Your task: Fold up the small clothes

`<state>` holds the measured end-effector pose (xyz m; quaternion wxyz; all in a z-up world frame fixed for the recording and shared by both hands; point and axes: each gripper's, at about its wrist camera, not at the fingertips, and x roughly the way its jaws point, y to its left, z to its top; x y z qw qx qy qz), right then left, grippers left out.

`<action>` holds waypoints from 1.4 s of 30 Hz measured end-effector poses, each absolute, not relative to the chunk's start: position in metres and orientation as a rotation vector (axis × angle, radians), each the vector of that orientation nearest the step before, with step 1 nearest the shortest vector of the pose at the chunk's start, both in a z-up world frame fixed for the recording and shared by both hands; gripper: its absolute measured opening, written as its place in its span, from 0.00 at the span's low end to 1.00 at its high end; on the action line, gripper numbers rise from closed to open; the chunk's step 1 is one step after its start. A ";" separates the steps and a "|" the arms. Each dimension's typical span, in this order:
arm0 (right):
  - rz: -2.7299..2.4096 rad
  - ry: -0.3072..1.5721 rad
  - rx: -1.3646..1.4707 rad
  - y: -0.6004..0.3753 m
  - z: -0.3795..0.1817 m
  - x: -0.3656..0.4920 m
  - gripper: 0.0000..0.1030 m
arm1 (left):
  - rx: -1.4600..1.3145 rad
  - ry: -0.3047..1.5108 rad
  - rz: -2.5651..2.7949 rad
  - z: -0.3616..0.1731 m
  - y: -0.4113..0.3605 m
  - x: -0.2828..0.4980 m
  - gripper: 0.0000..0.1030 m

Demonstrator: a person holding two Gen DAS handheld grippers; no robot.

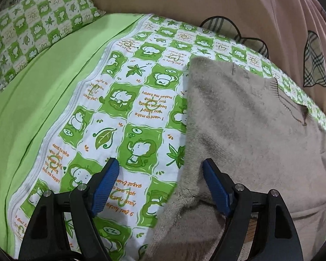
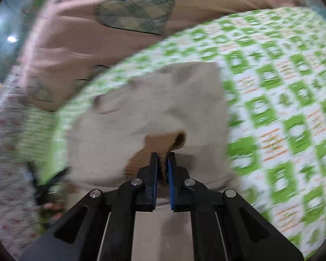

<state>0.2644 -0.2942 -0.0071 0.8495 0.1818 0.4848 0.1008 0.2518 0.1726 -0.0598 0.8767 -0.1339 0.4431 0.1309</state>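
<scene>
A beige knitted sweater [image 1: 245, 130] lies spread on the green-and-white patterned bed cover [image 1: 128, 100]. My left gripper [image 1: 160, 171] is open and empty, just above the sweater's left edge, its right finger over the knit. In the blurred right wrist view the sweater [image 2: 163, 100] lies ahead. My right gripper [image 2: 162, 158] is shut on a fold of the sweater, a cuff or hem end [image 2: 176, 139] sticking up just beyond the fingertips.
A plain green sheet [image 1: 43, 82] lies left of the cover, with a matching pillow [image 1: 32, 21] at the far left. A pink quilt with plaid hearts [image 1: 282, 21] is banked along the far side, also in the right wrist view [image 2: 97, 39].
</scene>
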 end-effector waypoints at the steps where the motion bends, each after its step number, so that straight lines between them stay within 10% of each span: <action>1: 0.135 1.031 0.338 -0.295 -0.010 0.267 0.10 | -0.279 0.925 0.271 -0.060 0.172 0.252 0.78; 15: 0.222 1.051 0.461 -0.281 -0.033 0.252 0.15 | -0.270 0.946 0.195 -0.047 0.174 0.221 0.79; 19: 0.256 1.001 0.416 -0.282 -0.011 0.216 0.47 | -0.324 0.928 0.103 -0.034 0.170 0.164 0.79; 37: 0.462 0.952 0.532 -0.324 -0.013 0.056 0.48 | -0.514 0.984 -0.167 -0.066 0.145 -0.062 0.77; 42: 0.484 0.970 0.547 -0.340 -0.018 0.023 0.48 | -0.543 0.988 -0.311 -0.076 0.124 -0.069 0.56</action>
